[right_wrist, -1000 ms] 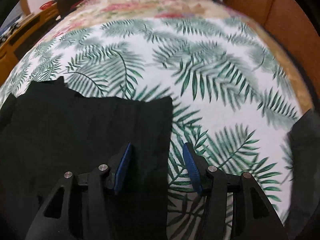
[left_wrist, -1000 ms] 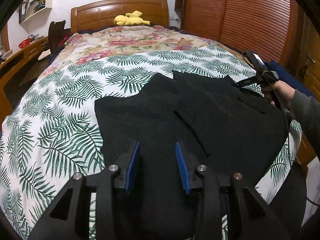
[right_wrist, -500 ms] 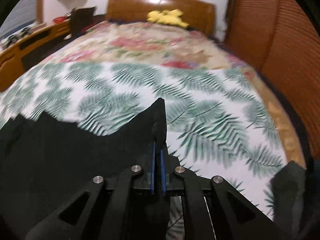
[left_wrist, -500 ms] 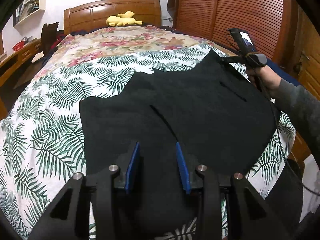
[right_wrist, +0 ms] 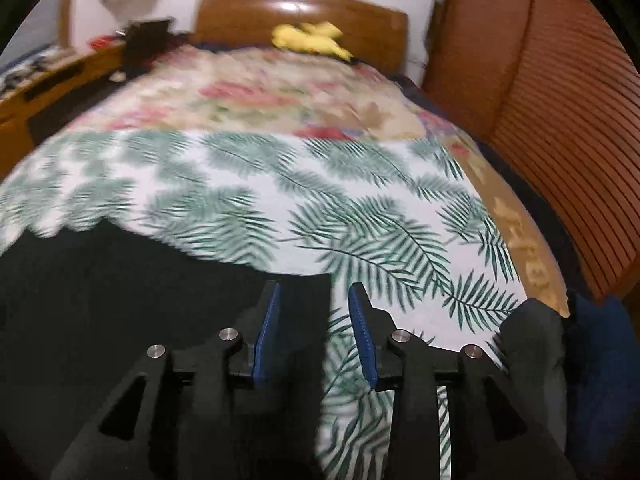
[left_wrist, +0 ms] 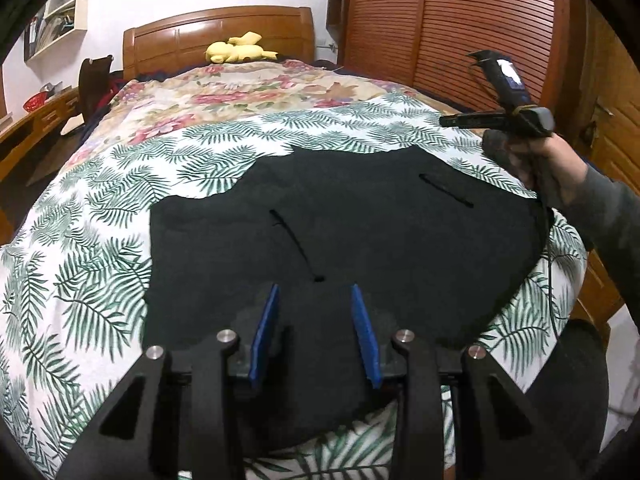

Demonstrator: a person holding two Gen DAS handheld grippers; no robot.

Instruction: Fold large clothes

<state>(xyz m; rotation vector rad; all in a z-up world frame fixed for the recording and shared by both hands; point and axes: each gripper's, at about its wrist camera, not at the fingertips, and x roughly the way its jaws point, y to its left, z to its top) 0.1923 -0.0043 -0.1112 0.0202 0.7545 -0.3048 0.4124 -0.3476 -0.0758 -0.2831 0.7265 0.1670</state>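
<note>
Lying spread and nearly flat at the foot edge of the bed (left_wrist: 80,264), on the palm-leaf cover, is your black garment (left_wrist: 360,240), with two slits showing on its upper face. No fold shows; it looks merely laid out and smoothed, so the folding seems all ahead of you. Your left gripper (left_wrist: 314,300) hangs over the near hem, jaws apart, holding nothing. Your right gripper (right_wrist: 312,300) sits above the garment's far right corner; its jaws have just been opening, the cloth edge below them unpinched. Unrelated: a yellow plush toy (left_wrist: 240,52) by the headboard.
</note>
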